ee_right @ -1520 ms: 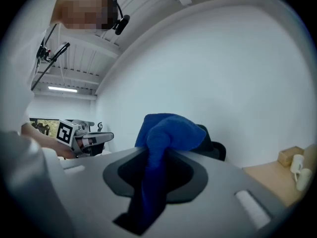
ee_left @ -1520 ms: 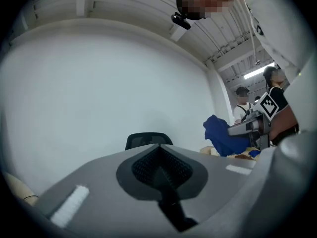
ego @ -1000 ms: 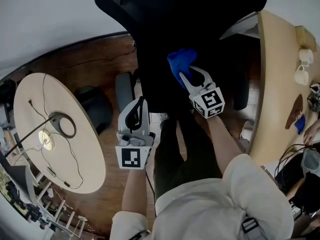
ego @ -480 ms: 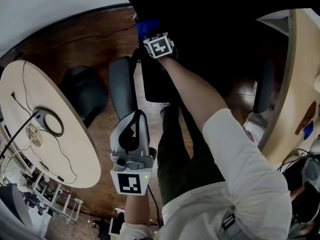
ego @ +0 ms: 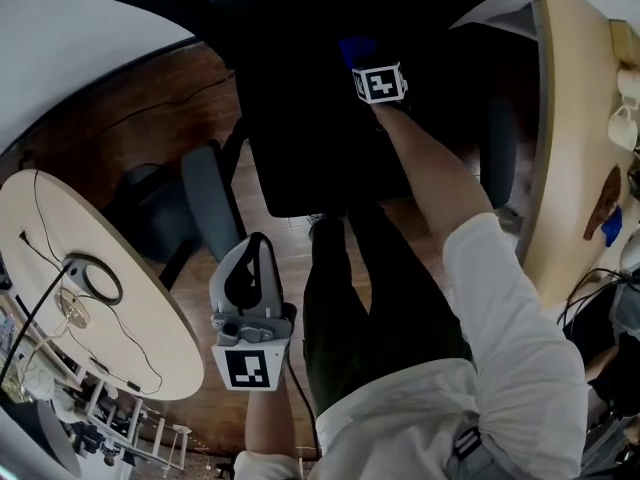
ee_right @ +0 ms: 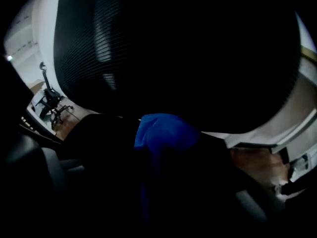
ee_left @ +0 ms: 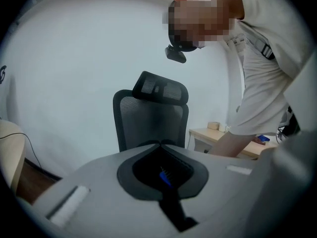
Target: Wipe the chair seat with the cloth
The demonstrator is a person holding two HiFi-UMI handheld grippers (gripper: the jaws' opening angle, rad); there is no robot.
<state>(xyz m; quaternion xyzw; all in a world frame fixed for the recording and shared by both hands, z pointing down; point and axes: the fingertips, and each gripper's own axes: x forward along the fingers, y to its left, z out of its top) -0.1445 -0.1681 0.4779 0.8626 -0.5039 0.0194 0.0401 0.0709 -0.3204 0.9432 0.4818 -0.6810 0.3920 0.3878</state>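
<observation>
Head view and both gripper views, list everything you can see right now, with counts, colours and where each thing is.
chair: one, black, centre, mesh backrest
armrests: two, grey, either side of the seat
cloth: one, blue, at the back of the seat, in the right tool
round table: one, cream, left
desk: one, light wood, right
mugs: two, white, on the desk
floor: dark wood, under everything
left tool: one, grey, jaws together, empty, held low beside the person's leg
right tool: one, closed on the cloth, reaching over the seat
sleeve: white, on the right arm
</observation>
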